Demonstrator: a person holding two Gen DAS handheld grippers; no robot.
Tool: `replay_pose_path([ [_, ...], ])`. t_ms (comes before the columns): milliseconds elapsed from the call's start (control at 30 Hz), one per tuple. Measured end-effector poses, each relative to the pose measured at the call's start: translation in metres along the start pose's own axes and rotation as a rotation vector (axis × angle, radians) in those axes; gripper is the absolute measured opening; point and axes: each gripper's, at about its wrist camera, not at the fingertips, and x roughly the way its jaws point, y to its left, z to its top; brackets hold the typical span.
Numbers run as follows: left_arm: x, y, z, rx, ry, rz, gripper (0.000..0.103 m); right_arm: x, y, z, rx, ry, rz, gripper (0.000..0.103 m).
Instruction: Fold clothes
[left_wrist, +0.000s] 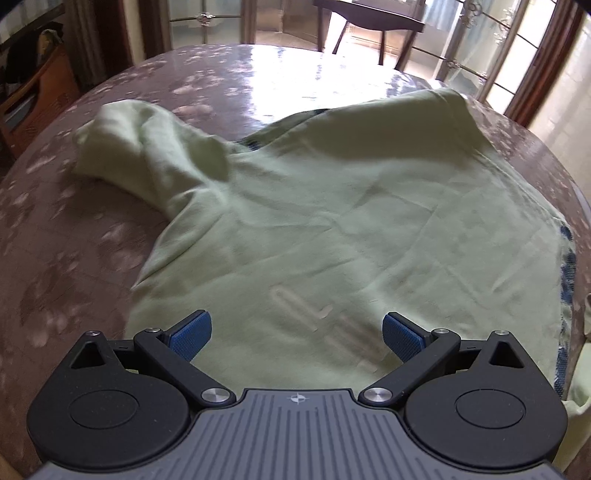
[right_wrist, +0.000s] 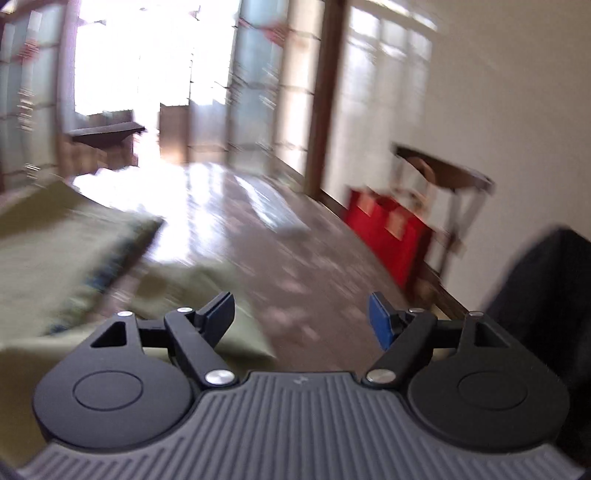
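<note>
Daylight enters through the glazed doors (left_wrist: 491, 48) beyond the left hand-held gripper (left_wrist: 297, 334) and throws white glare across the far tabletop (left_wrist: 295, 74), while the near field stays soft and evenly lit. The right wrist view is streaked with motion blur, its doorway (right_wrist: 140, 74) overexposed. Both views bow outward at the edges.

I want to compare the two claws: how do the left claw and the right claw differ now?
The left claw hangs over the green garment; the right claw hangs over bare table beside it. The left view is sharp, the right view blurred. Both are open, holding nothing.
</note>
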Motion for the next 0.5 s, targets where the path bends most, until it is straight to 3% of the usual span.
replay_pose_path([
  [67,0.001,-0.010,0.006,0.033,-0.007,-0.022,0.101,0.009,0.023,0.008,-0.090,0.017,0.100,0.077],
  [167,0.001,-0.026,0.013,0.096,-0.011,-0.043,0.101,0.037,0.063,0.008,-0.235,0.060,0.180,0.077],
  [333,-0.007,-0.034,0.016,0.162,-0.037,-0.044,0.101,0.085,0.087,-0.002,-0.208,0.135,0.286,0.076],
  [400,-0.008,-0.030,0.015,0.161,-0.036,-0.038,0.101,0.098,0.093,-0.006,-0.242,0.168,0.294,0.071],
  [500,-0.009,-0.018,0.014,0.136,-0.028,-0.023,0.101,0.111,0.094,-0.012,-0.238,0.202,0.302,0.054],
])
